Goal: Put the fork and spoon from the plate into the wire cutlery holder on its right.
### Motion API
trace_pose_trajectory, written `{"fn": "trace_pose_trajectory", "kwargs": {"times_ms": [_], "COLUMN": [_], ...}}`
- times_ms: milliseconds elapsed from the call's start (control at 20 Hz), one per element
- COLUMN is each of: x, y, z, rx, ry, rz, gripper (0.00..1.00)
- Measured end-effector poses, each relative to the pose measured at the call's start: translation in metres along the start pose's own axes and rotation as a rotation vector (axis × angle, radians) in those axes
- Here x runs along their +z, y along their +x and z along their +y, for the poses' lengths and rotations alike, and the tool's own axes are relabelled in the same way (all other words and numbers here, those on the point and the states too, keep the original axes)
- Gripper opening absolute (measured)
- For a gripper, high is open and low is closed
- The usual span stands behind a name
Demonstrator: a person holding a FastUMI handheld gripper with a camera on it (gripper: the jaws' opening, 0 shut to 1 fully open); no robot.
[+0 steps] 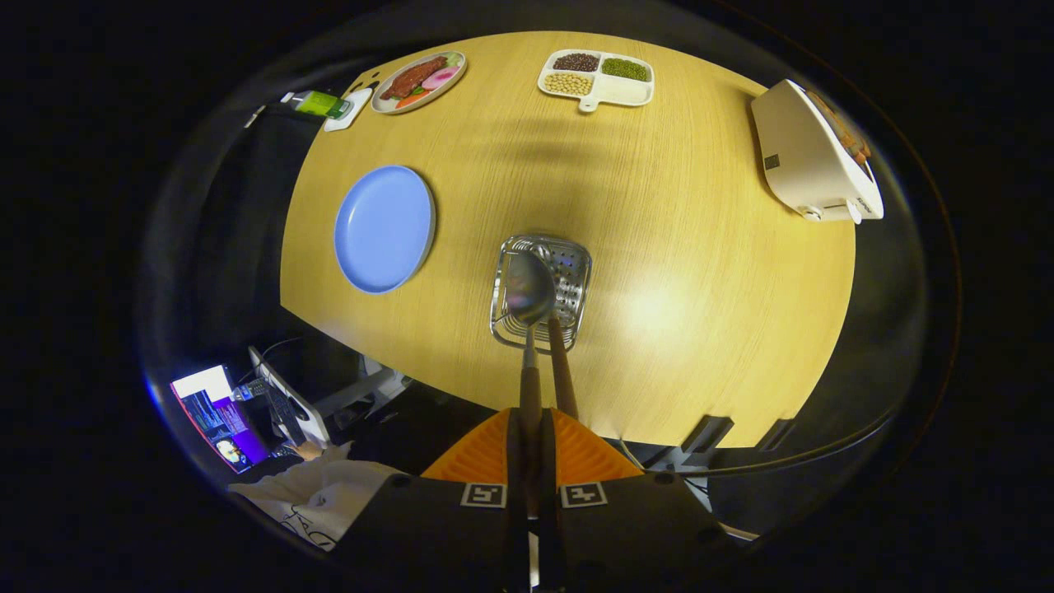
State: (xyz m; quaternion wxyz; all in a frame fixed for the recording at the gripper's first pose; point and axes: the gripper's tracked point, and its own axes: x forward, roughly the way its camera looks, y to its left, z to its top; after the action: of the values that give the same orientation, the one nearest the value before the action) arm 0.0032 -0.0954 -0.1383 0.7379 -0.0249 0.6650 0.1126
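Note:
I look straight down on a wooden table (700, 272). My gripper (531, 424) is shut on the wooden handle of a metal spoon (529, 290), whose bowl hangs beyond the fingers, over the mouth of the wire cutlery holder (578, 265). A second wooden handle (563, 375), probably the fork's, sticks up out of the holder just right of the spoon; its head is hidden inside. The blue plate (384, 228) lies bare to the left of the holder.
At the table's far side sit a plate of food (418, 80) and a divided white tray of beans (597, 78). A white appliance (811, 156) stands at the right edge. A green bottle (321, 103), a lit screen (218, 416) and white cloth (321, 494) lie off the table.

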Motion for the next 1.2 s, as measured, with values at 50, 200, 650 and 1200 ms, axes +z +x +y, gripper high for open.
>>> {"fn": "trace_pose_trajectory", "kwargs": {"times_ms": [50,200,650,1200], "x": [0.002,0.008,0.032,0.035], "y": [0.003,0.014,0.031,-0.008], "z": [-0.002,-0.006,-0.014,0.027], "rx": [-0.004,-0.016,-0.032,0.080], "ry": [-0.006,-0.017,0.002,-0.070], "rz": [0.017,0.071,0.126,-0.142], "gripper": [0.09,0.09,0.16,0.99]}}
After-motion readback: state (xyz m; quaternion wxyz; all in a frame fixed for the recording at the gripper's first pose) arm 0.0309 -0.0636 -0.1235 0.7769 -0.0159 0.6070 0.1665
